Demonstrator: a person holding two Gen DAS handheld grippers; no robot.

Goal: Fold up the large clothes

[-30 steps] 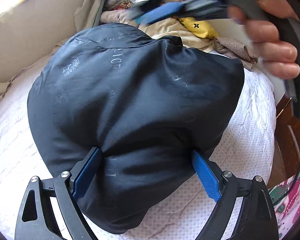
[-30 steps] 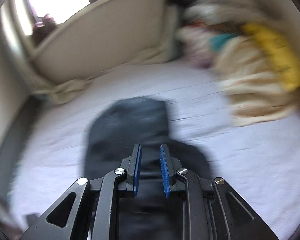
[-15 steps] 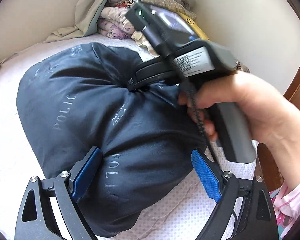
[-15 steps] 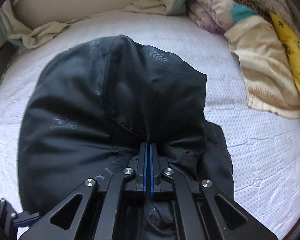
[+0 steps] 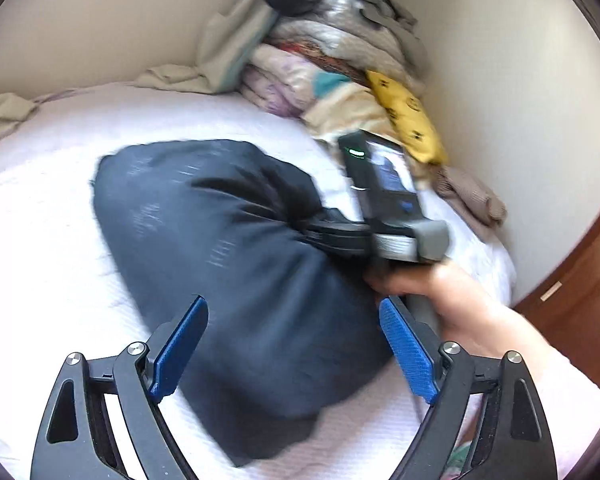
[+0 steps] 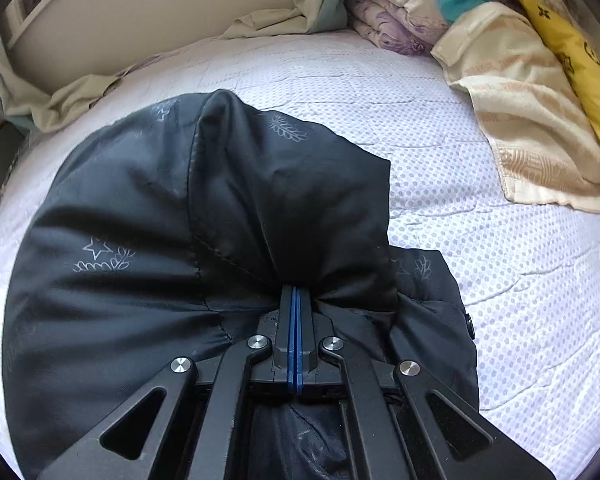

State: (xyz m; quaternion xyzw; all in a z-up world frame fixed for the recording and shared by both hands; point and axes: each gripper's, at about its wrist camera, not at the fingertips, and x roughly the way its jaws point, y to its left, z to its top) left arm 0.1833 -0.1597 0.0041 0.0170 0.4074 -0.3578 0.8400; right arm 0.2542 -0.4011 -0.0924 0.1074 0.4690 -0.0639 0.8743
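A bulky dark navy jacket (image 5: 228,248) with faint printed letters and leaf marks lies bunched on the white quilted bed (image 5: 40,240). My left gripper (image 5: 292,344) is open, its blue pads on either side of the jacket's near end, above it. My right gripper (image 6: 295,300) is shut on a gathered fold of the jacket (image 6: 140,220); in the left wrist view it (image 5: 316,232) comes in from the right, held by a hand, pinching the fabric.
A pile of folded blankets and clothes (image 5: 340,64) with a yellow cushion (image 5: 408,116) stands in the far right corner by the wall. A beige towel (image 6: 520,120) lies at the right. A rumpled sheet (image 6: 80,96) lines the padded headboard. A wooden door frame (image 5: 580,280) is at right.
My right gripper came down and shut on a fold of the jacket, then pulled it so the fabric bunches. My left gripper backed away and rose slightly, still open.
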